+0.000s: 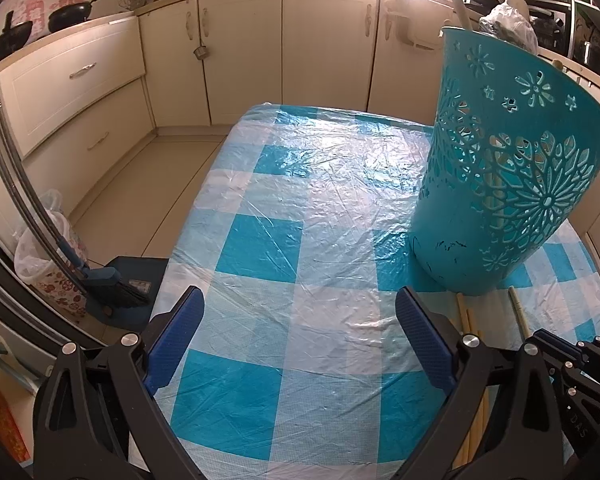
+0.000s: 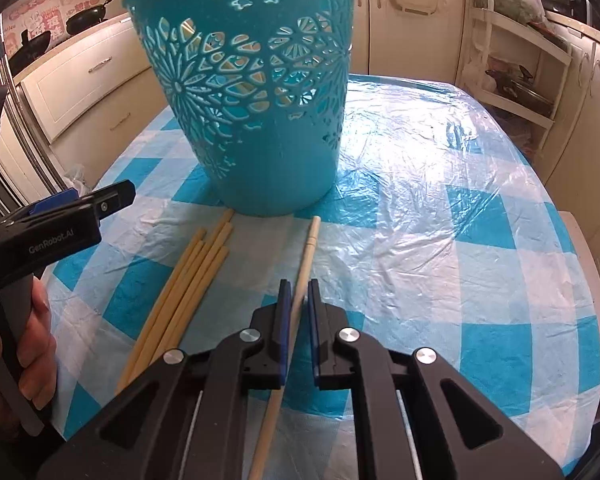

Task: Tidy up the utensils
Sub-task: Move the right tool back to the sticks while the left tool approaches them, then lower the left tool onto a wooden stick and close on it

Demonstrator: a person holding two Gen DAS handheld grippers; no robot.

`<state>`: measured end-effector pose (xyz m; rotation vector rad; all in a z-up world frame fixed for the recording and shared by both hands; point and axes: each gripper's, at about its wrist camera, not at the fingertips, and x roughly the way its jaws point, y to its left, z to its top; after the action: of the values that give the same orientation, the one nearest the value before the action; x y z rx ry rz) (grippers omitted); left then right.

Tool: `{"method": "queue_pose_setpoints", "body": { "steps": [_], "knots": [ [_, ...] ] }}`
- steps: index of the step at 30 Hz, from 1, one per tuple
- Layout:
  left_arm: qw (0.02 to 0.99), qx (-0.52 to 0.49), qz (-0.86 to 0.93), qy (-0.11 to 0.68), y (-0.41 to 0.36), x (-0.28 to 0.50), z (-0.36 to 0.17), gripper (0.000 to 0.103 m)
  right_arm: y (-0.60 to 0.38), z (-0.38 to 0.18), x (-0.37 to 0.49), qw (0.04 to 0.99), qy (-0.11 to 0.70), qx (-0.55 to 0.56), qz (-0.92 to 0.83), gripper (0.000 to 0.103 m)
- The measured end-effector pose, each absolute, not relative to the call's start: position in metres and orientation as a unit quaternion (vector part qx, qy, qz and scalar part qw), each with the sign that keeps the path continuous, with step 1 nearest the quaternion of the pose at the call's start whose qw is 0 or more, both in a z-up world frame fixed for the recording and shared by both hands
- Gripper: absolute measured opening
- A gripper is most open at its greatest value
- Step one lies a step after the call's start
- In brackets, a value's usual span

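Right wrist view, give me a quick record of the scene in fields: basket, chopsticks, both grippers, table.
basket: teal cut-out basket upright on the table, chopsticks visible inside through the holes
loose chopsticks: bundle lying flat in front of the basket
single chopstick: one chopstick lying apart, right of the bundle
right gripper: right gripper nearly closed around the single chopstick; contact unclear
left gripper: left gripper wide open, empty, over the tablecloth
table: blue and white checked cloth under clear plastic

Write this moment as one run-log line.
left claw: open, empty | right claw: closing around single chopstick | loose chopsticks: on table | basket: upright
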<state>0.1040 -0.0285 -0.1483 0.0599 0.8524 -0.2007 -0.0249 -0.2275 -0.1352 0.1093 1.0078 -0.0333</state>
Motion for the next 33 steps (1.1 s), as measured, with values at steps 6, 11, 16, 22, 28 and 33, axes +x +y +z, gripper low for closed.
{"method": "queue_pose_setpoints", "body": {
  "steps": [6,11,16,22,28,33],
  "knots": [
    [0.891,0.062,-0.126,0.431,-0.040,0.094,-0.149,0.093,-0.234,-0.135,-0.025,0.876,0.477,0.068,-0.011,0.009],
    [0.877,0.089,-0.161,0.444,-0.057,0.070,-0.151,0.093,-0.241,-0.136,-0.025,0.876,0.474,0.089,0.002,0.015],
    [0.871,0.133,-0.169,0.442,-0.074,0.056,-0.151,0.093,-0.238,-0.134,-0.022,0.877,0.473,0.078,0.011,0.028],
    [0.866,0.138,-0.157,0.454,-0.074,0.055,-0.155,0.093,-0.236,-0.134,-0.023,0.878,0.472,0.084,0.011,0.032],
    [0.863,0.127,-0.153,0.464,-0.069,0.058,-0.155,0.093,-0.237,-0.134,-0.022,0.878,0.471,0.087,0.009,0.034],
    [0.860,0.134,-0.159,0.467,-0.075,0.061,-0.157,0.093,-0.240,-0.134,-0.022,0.877,0.470,0.094,0.008,0.036]
  ]
}}
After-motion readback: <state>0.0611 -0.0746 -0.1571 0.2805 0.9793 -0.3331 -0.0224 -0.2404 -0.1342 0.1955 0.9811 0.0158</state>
